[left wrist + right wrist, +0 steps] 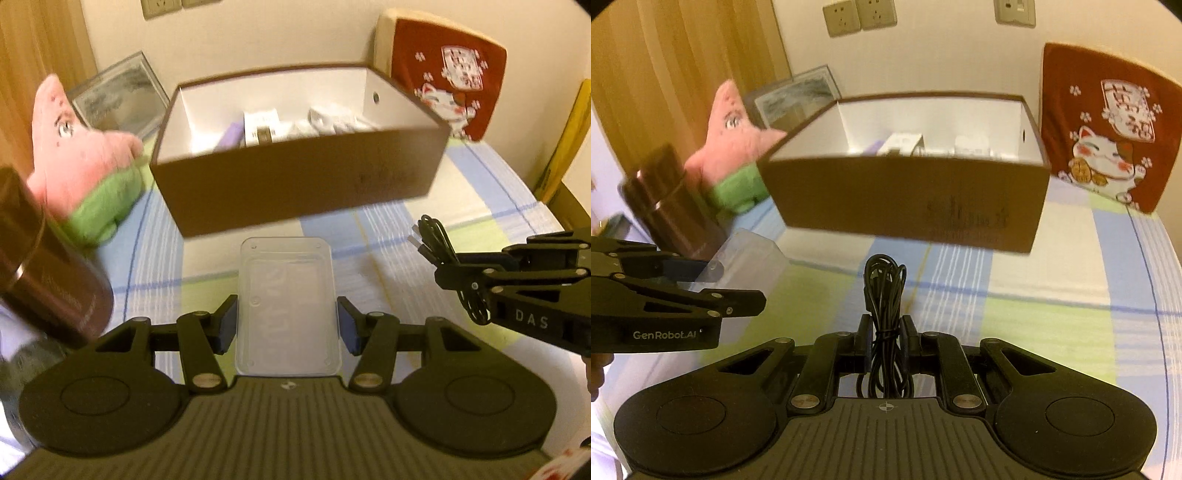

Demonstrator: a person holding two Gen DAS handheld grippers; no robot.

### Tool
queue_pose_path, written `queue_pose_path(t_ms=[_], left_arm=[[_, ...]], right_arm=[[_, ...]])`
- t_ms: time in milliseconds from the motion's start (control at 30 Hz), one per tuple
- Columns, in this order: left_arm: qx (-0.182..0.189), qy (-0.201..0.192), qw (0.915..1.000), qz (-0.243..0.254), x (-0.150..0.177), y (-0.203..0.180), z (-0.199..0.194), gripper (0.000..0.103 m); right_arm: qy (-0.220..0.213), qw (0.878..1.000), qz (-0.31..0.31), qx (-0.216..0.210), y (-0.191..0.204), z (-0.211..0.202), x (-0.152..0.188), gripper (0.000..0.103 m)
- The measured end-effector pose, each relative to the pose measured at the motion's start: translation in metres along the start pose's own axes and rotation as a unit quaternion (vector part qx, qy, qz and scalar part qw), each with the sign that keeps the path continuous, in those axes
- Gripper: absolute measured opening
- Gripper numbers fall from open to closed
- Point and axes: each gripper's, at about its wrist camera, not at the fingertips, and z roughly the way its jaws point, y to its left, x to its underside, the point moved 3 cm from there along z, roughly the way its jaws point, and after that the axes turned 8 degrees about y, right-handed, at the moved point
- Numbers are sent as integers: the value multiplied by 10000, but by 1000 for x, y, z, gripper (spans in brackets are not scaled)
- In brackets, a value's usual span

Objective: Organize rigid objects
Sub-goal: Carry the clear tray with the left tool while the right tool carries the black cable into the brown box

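Bedroom corner with cream wall, wall sockets (860, 16) and wood panelling, a bed (1052, 280) under a checked sheet of blue, green and white. Near the bed's far edge, an open brown cardboard box (295, 184), white inside, holding several small items too blurred to name. Left of the box, against its side, a pink and green plush star (79, 155); behind that, a framed picture (122, 96) leaning at the wall. At the far right corner, a red cushion (1108, 125) with a lucky-cat print, propped upright. Dark brown cylindrical flask (672, 206) at the left, near the plush. Left tongs (287, 325) part-spread, blue pads pinching the long sides of a clear plastic tray (286, 295), held above the sheet in front of the box. Right tongs (885, 345) pressed together on a coiled black cable (884, 295), its loops standing up between the fingers, also short of the box's near wall.
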Motion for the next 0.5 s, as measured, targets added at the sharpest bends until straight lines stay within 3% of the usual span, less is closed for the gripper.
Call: queue_pose_path(t_ms=[500], left_arm=[[-202, -684, 9974, 30, -118, 26, 3, 52]], right_arm=[[-530, 9976, 210, -393, -18, 10, -121, 11]])
